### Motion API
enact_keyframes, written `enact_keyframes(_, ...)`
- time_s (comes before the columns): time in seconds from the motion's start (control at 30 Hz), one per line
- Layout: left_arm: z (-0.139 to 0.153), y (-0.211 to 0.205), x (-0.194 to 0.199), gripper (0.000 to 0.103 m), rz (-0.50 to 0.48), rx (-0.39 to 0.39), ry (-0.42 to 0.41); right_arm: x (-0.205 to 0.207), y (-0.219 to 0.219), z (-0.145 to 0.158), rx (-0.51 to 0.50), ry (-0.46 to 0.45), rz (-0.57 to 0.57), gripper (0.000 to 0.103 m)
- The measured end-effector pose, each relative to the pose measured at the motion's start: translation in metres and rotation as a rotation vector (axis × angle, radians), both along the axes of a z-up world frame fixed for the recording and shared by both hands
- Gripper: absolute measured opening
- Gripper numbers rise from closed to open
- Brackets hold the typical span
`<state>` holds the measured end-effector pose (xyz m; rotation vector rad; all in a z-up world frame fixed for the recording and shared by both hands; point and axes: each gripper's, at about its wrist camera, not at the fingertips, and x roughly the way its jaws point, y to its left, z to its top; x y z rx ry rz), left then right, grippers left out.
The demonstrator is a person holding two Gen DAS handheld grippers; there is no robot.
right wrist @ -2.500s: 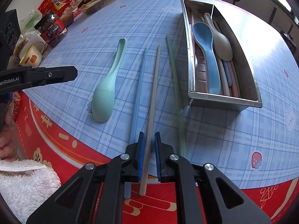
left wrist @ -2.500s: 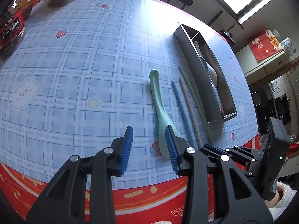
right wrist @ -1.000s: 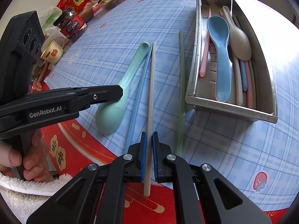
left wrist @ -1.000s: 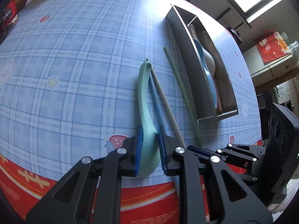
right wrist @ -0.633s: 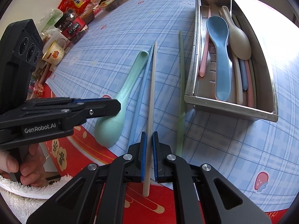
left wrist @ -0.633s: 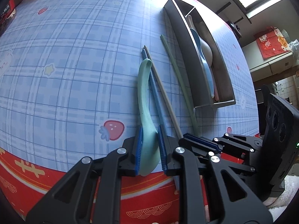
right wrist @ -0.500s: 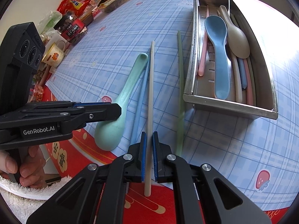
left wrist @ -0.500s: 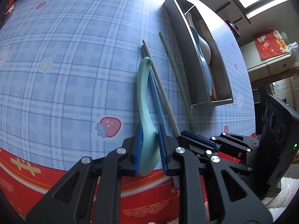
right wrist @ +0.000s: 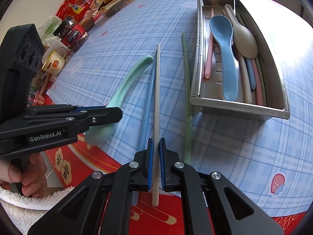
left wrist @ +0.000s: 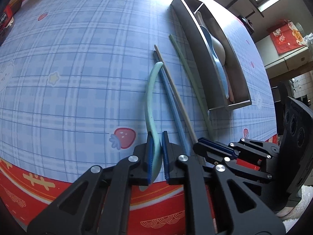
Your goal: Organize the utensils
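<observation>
Left gripper (left wrist: pixel 156 152) has its fingers (left wrist: pixel 149 152) clamped on the bowl end of a mint green spoon (left wrist: pixel 150 101), handle pointing away over the blue plaid surface (left wrist: pixel 78 68). Right beside it lie a blue chopstick (left wrist: pixel 172 101) and a beige chopstick (left wrist: pixel 176 98), which runs into the right gripper (left wrist: pixel 207 146). A green chopstick (left wrist: pixel 189 74) lies along the metal tray (left wrist: pixel 197 45), which holds a blue spoon (left wrist: pixel 217 58)

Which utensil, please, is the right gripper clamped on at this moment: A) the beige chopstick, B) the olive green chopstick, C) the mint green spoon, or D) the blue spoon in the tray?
A: the right gripper has its blue pads closed on the beige chopstick, while the mint green spoon sits in the left gripper.
</observation>
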<state>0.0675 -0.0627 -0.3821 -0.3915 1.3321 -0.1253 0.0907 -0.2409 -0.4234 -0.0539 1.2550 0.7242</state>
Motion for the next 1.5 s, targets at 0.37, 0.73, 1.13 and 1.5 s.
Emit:
enact_keyframes(0.37, 0.002, 0.048, -0.016, 0.013, 0.129, -0.108, -0.029, 0.002, 0.005, 0.001, -0.030, 0.008, -0.005, 0.007)
enact_keyframes(0.73, 0.055, 0.080, -0.034, 0.013, 0.229, -0.126, -0.175, 0.004, 0.029, 0.037, -0.019, -0.037, 0.071, 0.007)
enact_keyframes(1.13, 0.080, 0.106, -0.043, 0.013, 0.309, -0.137, -0.226, 0.023, 0.046, 0.067, 0.049, -0.077, 0.048, 0.006)
enact_keyframes(1.5, 0.095, 0.092, -0.002, 0.013, 0.235, -0.169, -0.240, 0.042, 0.020, 0.077, 0.105, -0.095, -0.073, 0.006)
